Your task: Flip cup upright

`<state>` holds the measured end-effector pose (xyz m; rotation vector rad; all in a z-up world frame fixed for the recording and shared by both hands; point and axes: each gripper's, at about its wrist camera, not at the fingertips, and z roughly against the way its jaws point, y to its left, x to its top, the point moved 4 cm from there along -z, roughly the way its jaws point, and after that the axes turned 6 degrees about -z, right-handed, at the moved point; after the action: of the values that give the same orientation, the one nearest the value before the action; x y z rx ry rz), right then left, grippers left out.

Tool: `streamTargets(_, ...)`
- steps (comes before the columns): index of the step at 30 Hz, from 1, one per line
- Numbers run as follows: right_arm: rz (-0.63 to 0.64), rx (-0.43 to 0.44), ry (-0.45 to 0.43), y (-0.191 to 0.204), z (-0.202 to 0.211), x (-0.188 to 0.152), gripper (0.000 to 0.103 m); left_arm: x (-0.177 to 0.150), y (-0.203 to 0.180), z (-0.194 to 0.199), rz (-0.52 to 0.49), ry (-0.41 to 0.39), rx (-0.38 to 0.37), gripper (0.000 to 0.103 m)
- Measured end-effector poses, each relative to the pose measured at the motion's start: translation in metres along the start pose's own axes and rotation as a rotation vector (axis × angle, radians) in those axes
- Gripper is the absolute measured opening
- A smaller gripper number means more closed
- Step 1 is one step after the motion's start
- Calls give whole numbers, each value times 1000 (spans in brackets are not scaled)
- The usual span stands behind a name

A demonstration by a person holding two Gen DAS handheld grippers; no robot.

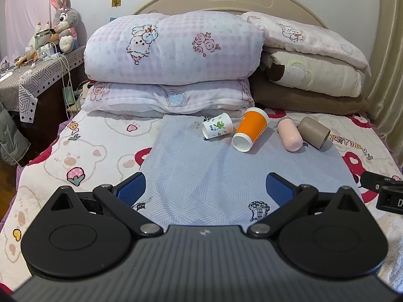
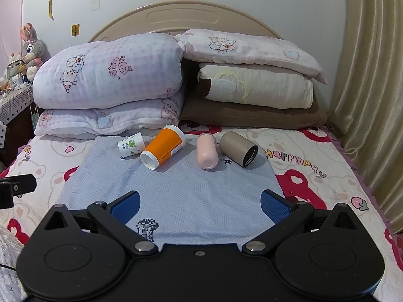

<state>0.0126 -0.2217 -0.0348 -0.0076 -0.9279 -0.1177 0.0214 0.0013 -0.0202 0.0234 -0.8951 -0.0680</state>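
Left wrist view: four cups lie on their sides along the far edge of the cloth [image 1: 206, 173] on the bed. Both tools, left tool [image 1: 205, 188] and right tool [image 2: 200, 205], hang open and empty, well short. Approach step; next, I judge, close on the orange cup [image 1: 249, 129] and tip it up.

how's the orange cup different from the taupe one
The orange cup has white rims; the taupe cup is one flat colour with a dark inside. The orange cup's mouth points toward the camera's left, the taupe cup's toward its right. Orange lies beside the small printed cup, taupe beside the pink one. Both lie tipped over on the blue cloth.
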Motion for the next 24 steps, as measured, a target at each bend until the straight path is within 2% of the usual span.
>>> streamTargets(13,0,-15,-14,-5,3,4,103,-4,4,-10,-9,32,36,103)
streamTargets(24,4,-13,-13,-6,2,2,103,-7,3,-10,-22,32,34,103)
